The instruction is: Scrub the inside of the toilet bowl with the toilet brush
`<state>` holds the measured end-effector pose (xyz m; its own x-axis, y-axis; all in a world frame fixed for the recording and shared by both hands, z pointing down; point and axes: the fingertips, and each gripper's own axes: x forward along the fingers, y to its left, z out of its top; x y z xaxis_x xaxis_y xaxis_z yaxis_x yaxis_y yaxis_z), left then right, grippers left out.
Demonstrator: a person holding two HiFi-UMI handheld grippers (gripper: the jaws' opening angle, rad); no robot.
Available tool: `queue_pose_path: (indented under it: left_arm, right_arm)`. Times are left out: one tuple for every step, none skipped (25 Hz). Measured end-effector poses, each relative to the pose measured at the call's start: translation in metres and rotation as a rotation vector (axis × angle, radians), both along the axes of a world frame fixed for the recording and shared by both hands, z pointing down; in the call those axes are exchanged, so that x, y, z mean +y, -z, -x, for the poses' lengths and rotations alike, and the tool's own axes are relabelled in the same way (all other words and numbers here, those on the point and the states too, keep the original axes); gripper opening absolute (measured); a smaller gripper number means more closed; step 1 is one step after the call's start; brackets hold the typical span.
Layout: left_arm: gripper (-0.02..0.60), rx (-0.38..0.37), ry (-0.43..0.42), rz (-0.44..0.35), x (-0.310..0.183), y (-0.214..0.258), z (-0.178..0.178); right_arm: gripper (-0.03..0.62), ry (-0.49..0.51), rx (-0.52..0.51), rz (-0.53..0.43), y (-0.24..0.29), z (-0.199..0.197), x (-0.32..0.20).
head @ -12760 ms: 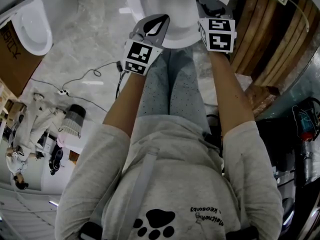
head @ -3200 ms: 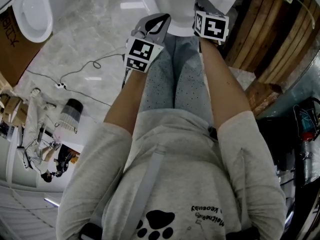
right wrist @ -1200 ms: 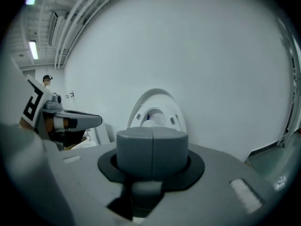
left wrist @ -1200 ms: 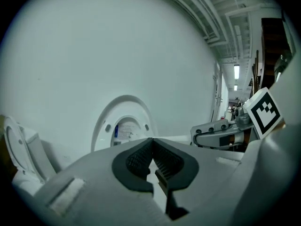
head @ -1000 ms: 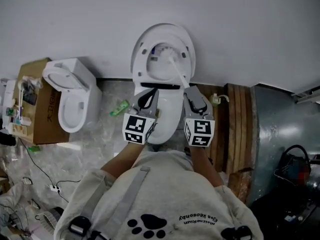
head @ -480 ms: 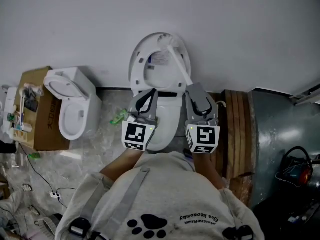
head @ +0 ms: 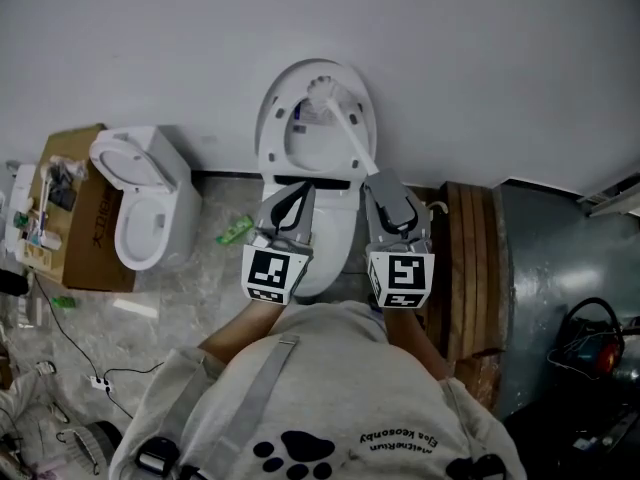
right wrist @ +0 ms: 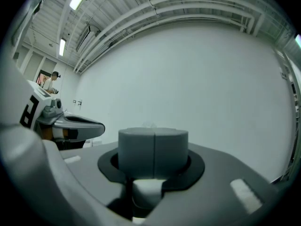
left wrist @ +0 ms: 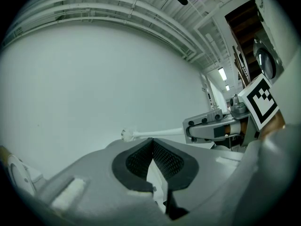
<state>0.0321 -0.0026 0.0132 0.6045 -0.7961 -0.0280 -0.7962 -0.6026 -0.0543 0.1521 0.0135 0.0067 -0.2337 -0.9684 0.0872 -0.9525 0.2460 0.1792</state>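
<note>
The white toilet (head: 335, 230) stands against the wall with its lid (head: 290, 158) raised. My right gripper (head: 381, 182) is shut on the white handle of the toilet brush (head: 350, 133). The brush slants up and left, and its head (head: 321, 90) sits in front of the upper part of the lid. From the left gripper view the brush (left wrist: 141, 134) shows in the air against the wall, held by the right gripper (left wrist: 190, 127). My left gripper (head: 291, 190) hangs over the bowl's left side, shut with nothing in it. The white handle (right wrist: 146, 191) shows below the closed pads.
A second white toilet (head: 140, 203) and a cardboard box (head: 72, 218) stand to the left. Wooden planks (head: 468, 263) and a grey metal panel (head: 565, 258) are to the right. A green scrap (head: 236, 231) and cables (head: 70, 348) lie on the floor.
The head view has swung up from the person's legs to the toilet and wall. Over the last second the brush head rose along the lid, then shifted slightly left.
</note>
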Motion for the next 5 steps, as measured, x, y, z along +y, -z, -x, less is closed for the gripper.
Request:
queue_pose_path:
  left_arm:
    - [-0.006, 0.001, 0.000, 0.002, 0.004, -0.003, -0.001]
    - [-0.006, 0.003, 0.001, 0.004, 0.008, -0.005, -0.002]
    - [-0.006, 0.006, 0.001, 0.006, 0.011, -0.006, -0.003]
    - [-0.006, 0.010, 0.002, 0.009, 0.015, -0.008, -0.004]
    - [-0.006, 0.013, 0.003, 0.011, 0.019, -0.010, -0.004]
  right_arm:
    - [0.149, 0.004, 0.002, 0.001, -0.002, 0.000, 0.004]
    - [0.149, 0.009, 0.003, 0.002, -0.004, 0.000, 0.007]
    - [0.149, 0.014, 0.004, 0.003, -0.006, 0.001, 0.011]
    - [0.149, 0.018, 0.005, 0.003, -0.007, 0.002, 0.015]
    - [0.149, 0.023, 0.005, 0.004, -0.009, 0.002, 0.019]
